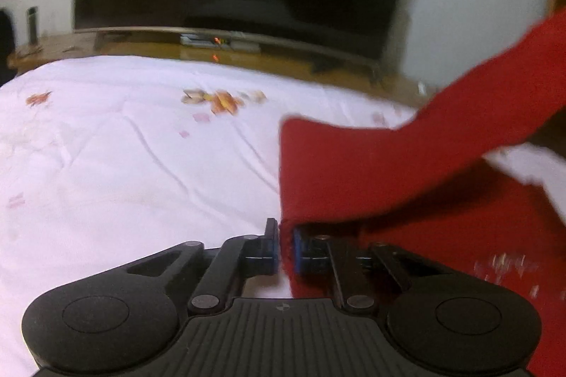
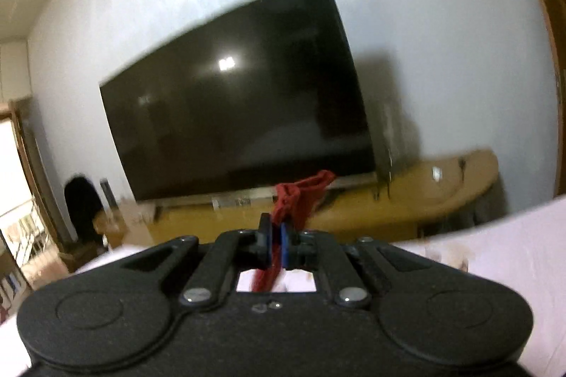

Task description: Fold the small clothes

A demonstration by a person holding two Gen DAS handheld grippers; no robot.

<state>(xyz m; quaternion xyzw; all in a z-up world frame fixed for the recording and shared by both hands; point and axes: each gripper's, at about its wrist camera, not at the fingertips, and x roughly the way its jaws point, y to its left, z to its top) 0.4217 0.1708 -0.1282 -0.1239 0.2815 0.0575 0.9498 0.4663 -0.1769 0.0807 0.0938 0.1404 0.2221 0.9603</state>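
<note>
The left tool (image 1: 284, 244) is pinched onto a near corner of the red cloth (image 1: 353, 172), its blue pads (image 1: 296, 249) pressed almost together with the edge of the fabric caught between them. From that corner the cloth rises and spreads to the right, then runs as a taut band up toward the far right edge of the view; more of it lies flat on the bed (image 1: 123, 164) at the near right, with a pale, blurred print on it. The bed's cover is white with small orange and pink motifs, and it fills the left and middle of the left wrist view.

The right tool (image 2: 277, 248) is clamped on a bunched end of the same red cloth (image 2: 300, 191): a gathered knot of fabric sticks out beyond the fingertips, and a strand hangs down behind the pads (image 2: 284, 248), seen through the gap in the tool's frame. This tool is tilted, well above the bed (image 2: 513, 253), whose white cover shows along the near right.

Beyond the foot of the bed stands a wooden bench (image 2: 442, 189) against a pale wall, carrying a large dark TV (image 2: 230, 108) with a lamp reflected in its screen. At the far left of the right wrist view is a bright doorway (image 2: 14, 186).
</note>
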